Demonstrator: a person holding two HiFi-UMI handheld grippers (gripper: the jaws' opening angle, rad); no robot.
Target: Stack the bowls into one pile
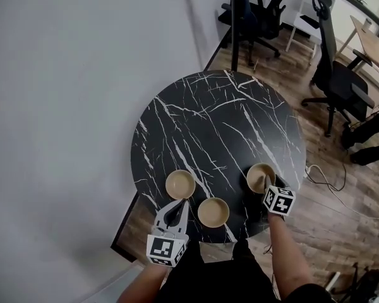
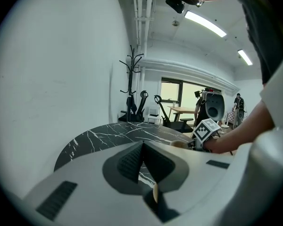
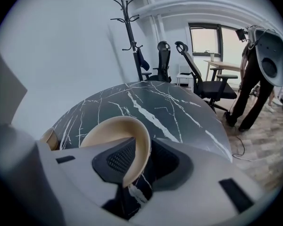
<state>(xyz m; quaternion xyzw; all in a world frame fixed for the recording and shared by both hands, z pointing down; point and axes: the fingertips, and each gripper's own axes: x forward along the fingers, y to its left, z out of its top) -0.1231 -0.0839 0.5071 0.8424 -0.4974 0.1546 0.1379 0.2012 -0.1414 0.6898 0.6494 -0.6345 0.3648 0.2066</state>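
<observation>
Our right gripper (image 1: 266,183) is clamped on the near rim of the right bowl (image 1: 258,171), one jaw inside and one outside. Our left gripper (image 1: 179,208) is closed and empty, just beside the left bowl (image 1: 180,184). The middle bowl (image 1: 213,212) sits apart at the near edge of the marble table (image 1: 221,118).
</observation>
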